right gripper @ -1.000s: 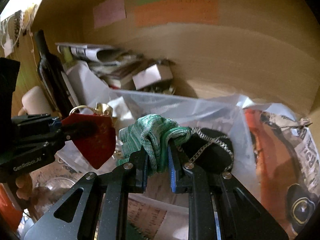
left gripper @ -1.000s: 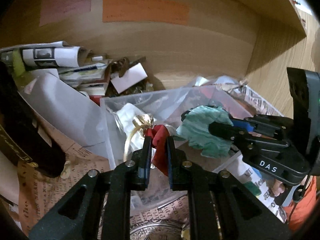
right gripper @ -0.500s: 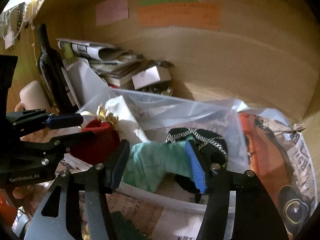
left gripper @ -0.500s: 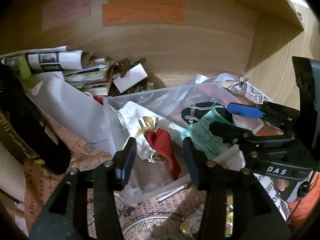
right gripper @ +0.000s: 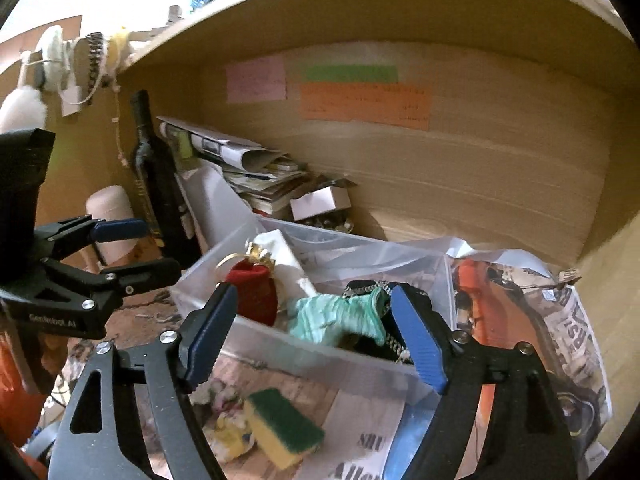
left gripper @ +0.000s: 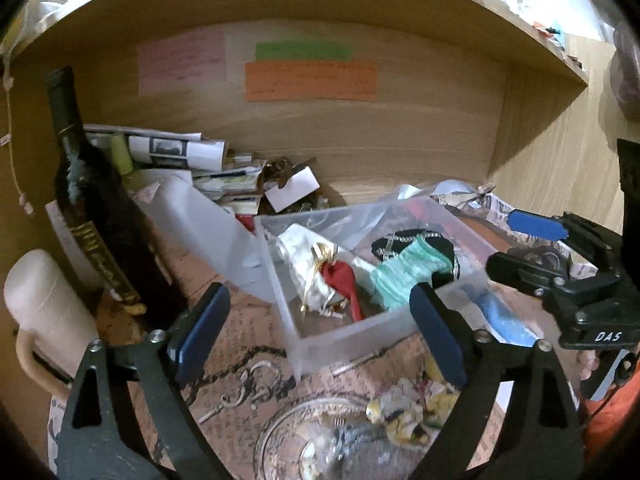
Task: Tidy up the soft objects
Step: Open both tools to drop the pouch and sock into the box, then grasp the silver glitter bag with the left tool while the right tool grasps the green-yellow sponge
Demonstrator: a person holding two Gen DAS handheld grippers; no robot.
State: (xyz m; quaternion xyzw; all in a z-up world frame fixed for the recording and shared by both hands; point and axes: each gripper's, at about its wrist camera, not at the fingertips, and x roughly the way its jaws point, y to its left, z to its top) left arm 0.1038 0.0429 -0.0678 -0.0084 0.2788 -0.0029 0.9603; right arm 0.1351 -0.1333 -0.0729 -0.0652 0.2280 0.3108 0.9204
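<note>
A clear plastic bin (left gripper: 352, 332) (right gripper: 280, 348) stands on the shelf. In it lie a red cloth pouch with a gold tie (left gripper: 344, 280) (right gripper: 256, 292), a mint-green glove (left gripper: 404, 276) (right gripper: 340, 316), a white cloth (left gripper: 304, 244) and a black pad with a chain (left gripper: 404, 240). My left gripper (left gripper: 320, 328) is open and empty, in front of the bin. My right gripper (right gripper: 312, 340) is open and empty, just short of the bin's near wall. Each gripper shows in the other's view, the right (left gripper: 560, 264) and the left (right gripper: 100, 264).
A dark wine bottle (left gripper: 96, 208) and a cream mug (left gripper: 44, 312) stand at the left. Papers and a small box (left gripper: 292, 188) pile at the back. A yellow-green sponge (right gripper: 280, 428), a glass dish (left gripper: 332, 440) and crumpled cloth (left gripper: 404, 412) lie in front. Newspaper and an orange item (right gripper: 492, 312) lie at the right.
Both grippers opened, letting the red pouch and the green glove drop into the bin, then pulled back from it.
</note>
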